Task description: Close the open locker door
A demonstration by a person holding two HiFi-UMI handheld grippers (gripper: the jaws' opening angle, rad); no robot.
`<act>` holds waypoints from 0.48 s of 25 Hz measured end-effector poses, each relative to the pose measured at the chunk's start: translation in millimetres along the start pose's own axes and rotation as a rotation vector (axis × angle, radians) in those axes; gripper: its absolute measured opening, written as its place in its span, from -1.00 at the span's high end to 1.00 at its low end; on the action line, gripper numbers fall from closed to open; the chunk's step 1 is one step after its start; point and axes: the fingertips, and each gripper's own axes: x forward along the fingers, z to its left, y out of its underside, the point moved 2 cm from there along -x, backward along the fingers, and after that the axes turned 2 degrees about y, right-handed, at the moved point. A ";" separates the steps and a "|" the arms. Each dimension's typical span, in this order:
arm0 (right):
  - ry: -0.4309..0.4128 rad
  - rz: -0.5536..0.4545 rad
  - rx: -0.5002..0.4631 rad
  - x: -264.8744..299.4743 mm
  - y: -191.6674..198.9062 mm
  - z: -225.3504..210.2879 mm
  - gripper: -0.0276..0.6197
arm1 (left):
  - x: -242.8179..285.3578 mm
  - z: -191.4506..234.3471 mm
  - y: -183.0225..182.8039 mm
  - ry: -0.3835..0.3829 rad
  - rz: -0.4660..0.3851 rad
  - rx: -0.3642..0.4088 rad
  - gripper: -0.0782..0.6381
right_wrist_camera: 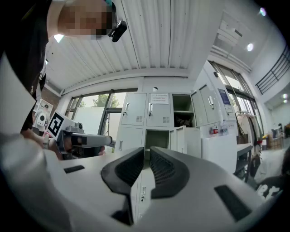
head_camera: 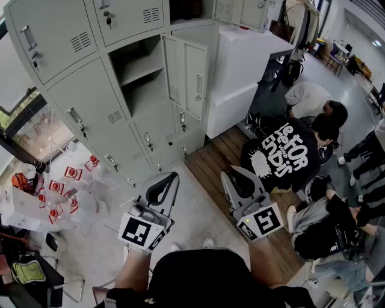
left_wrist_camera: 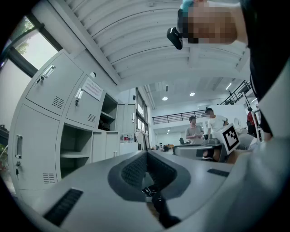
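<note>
A bank of grey lockers [head_camera: 90, 102] stands ahead of me. One middle compartment [head_camera: 141, 78] is open, and its door [head_camera: 187, 75] swings out to the right with a handle on its face. In the right gripper view the same open door [right_wrist_camera: 181, 138] shows just past the jaws. My left gripper [head_camera: 174, 175] [left_wrist_camera: 146, 154] is held low in front of the lockers, shut and empty, well short of the door. My right gripper [head_camera: 224, 174] [right_wrist_camera: 146, 152] is beside it, also empty, with its jaws together but for a thin slit.
Two people in dark clothes [head_camera: 289, 150] crouch on the floor at the right beside a wooden platform [head_camera: 210, 162]. A white block [head_camera: 240, 66] adjoins the lockers. Red objects [head_camera: 66, 180] lie on the floor at the left. An upper locker [head_camera: 186, 9] is also open.
</note>
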 end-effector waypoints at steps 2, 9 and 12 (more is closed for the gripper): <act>-0.001 -0.001 -0.004 1.1 -0.4 -5.2 0.74 | 4.8 0.5 1.3 -0.005 0.002 0.003 0.72; -0.034 -0.014 0.002 3.8 0.5 -22.3 0.74 | 23.5 -5.6 2.0 -0.014 0.014 0.021 0.72; -0.050 -0.028 0.005 2.9 0.5 -30.1 0.74 | 32.7 -9.0 3.7 -0.029 0.025 0.028 0.72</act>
